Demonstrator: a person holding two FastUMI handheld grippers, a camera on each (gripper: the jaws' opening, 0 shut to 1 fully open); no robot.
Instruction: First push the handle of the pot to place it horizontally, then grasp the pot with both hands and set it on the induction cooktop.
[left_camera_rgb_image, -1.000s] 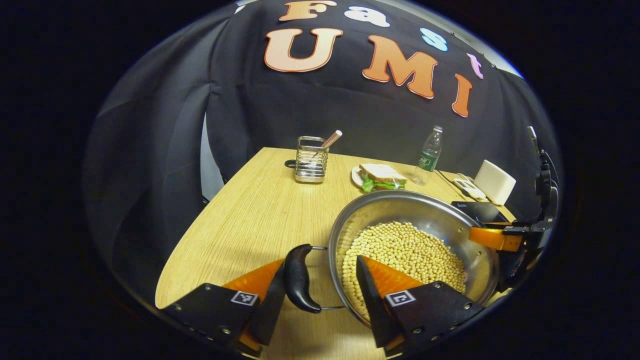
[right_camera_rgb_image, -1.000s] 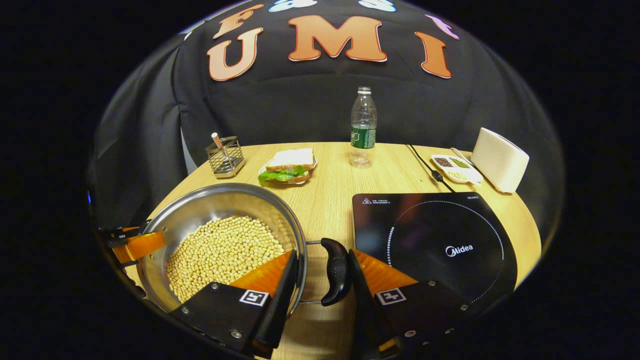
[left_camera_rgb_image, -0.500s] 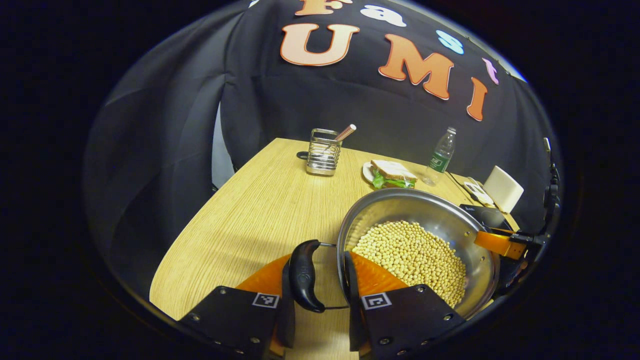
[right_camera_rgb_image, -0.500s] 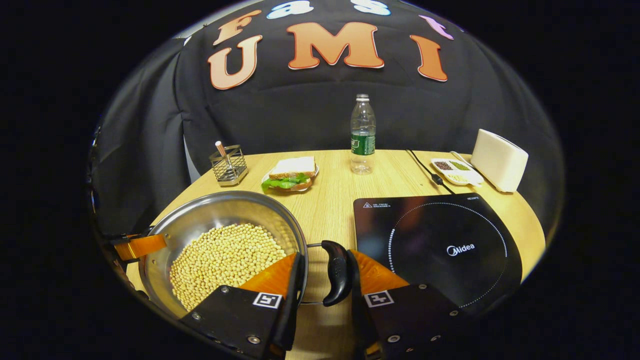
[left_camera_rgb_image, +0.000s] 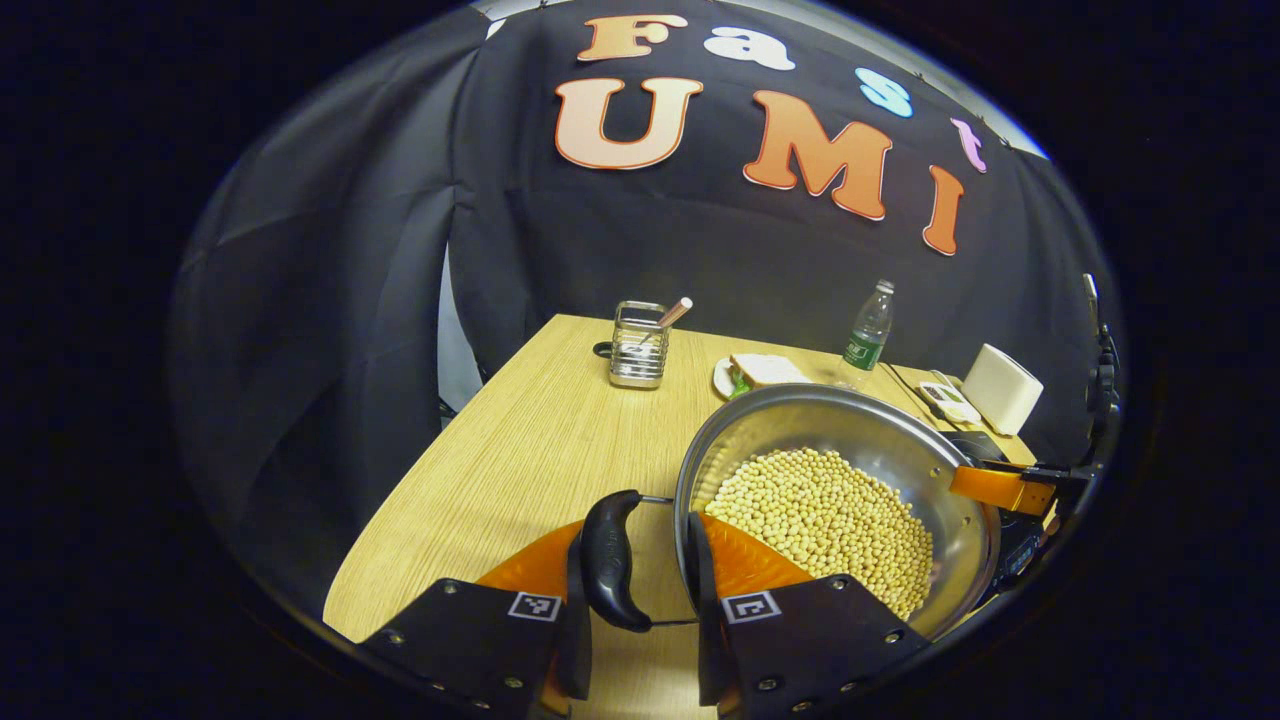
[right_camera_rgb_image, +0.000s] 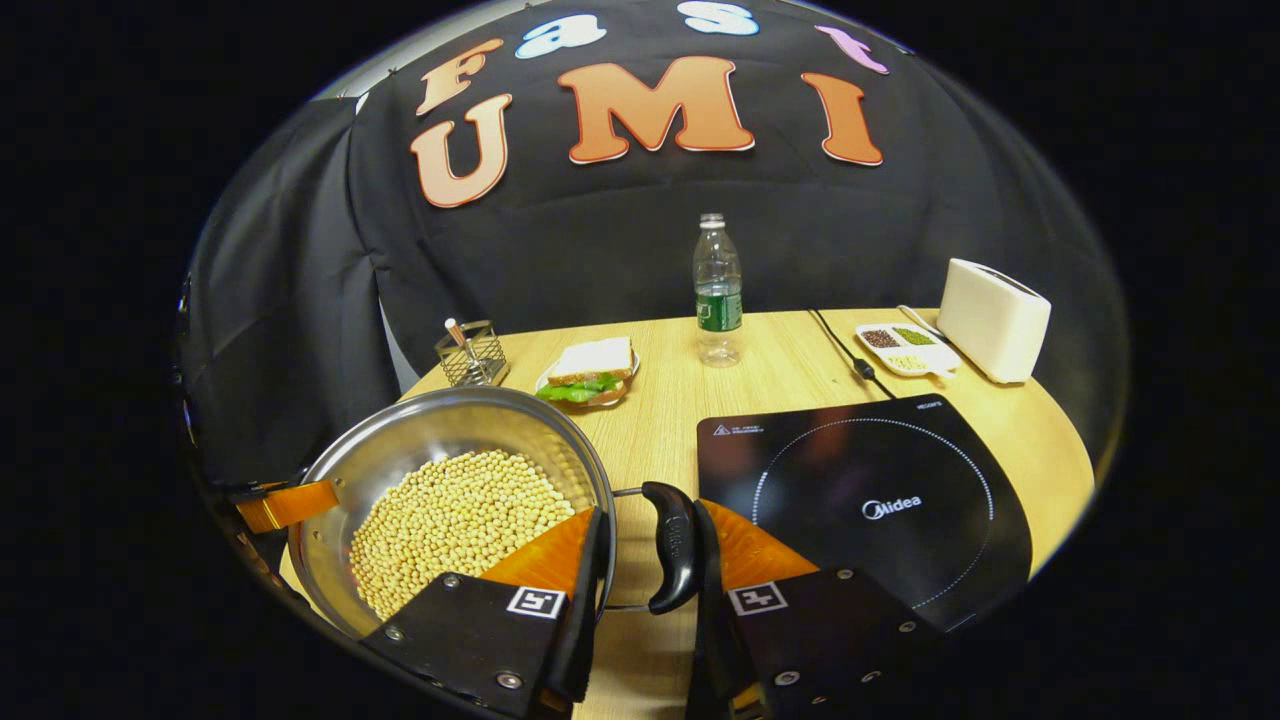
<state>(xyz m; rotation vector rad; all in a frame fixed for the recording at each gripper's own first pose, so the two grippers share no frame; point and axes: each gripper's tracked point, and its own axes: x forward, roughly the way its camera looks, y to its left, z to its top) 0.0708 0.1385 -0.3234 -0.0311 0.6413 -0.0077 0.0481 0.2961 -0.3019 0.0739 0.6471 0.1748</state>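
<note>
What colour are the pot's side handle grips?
Black; the grip between the right gripper's fingers shows best in the right gripper view.

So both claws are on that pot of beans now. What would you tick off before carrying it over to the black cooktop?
1. Left gripper on its pot handle: ok, one finger sits outside the handle and one inside the pot rim, closed on it.
2. Right gripper on the other handle: ok, same hold.
3. Pot level: cannot tell; the soybeans lie evenly and none have spilled.
4. Induction cooktop free: ok, nothing rests on its surface.
5. Path between the pot and the cooktop: ok, only bare table there.
6. Power cable out of the way: ok, it runs behind the cooktop.
</note>
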